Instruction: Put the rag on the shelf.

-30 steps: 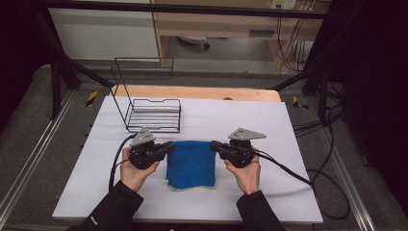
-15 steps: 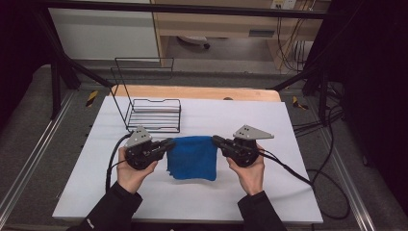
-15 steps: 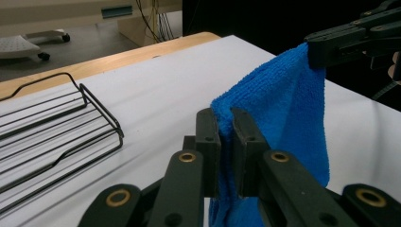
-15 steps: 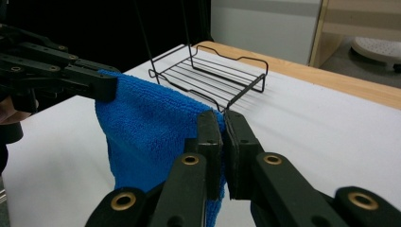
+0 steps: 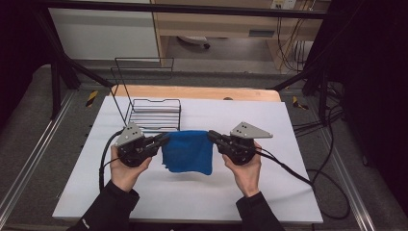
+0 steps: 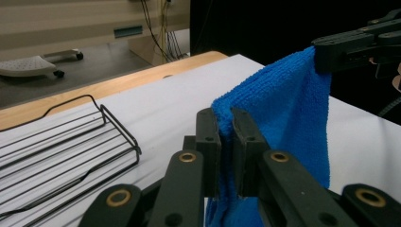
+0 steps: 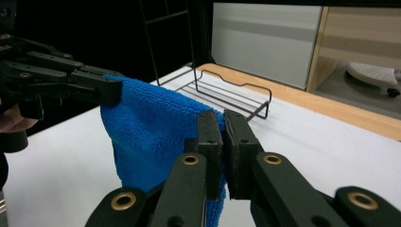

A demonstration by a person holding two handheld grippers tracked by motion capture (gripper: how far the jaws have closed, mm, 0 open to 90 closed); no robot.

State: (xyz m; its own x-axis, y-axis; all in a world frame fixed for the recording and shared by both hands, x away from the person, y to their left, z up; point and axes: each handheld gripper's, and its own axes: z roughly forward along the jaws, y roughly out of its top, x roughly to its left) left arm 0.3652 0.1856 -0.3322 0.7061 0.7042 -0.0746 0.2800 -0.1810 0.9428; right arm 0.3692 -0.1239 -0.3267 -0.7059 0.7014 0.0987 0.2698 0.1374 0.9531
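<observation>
Blue cloth (image 5: 188, 150) hangs above the middle of the white tabletop (image 5: 288, 187), stretched between both tools; left hand-held gripper (image 5: 162, 140) clamped on its left top corner; right hand-held gripper (image 5: 212, 136) clamped on its right top corner; black wire rack (image 5: 153, 113) stands near the far left corner.

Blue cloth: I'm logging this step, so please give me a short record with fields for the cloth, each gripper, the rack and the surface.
cloth: blue cloth, hanging between the two grippers, upper corners pinched, lower edge draping toward the table
left gripper: left gripper shut on the cloth's left corner
right gripper: right gripper shut on the cloth's right corner
rack: black wire rack, on the table behind the cloth, nothing in it
surface: white table, with a wooden strip along its far edge
</observation>
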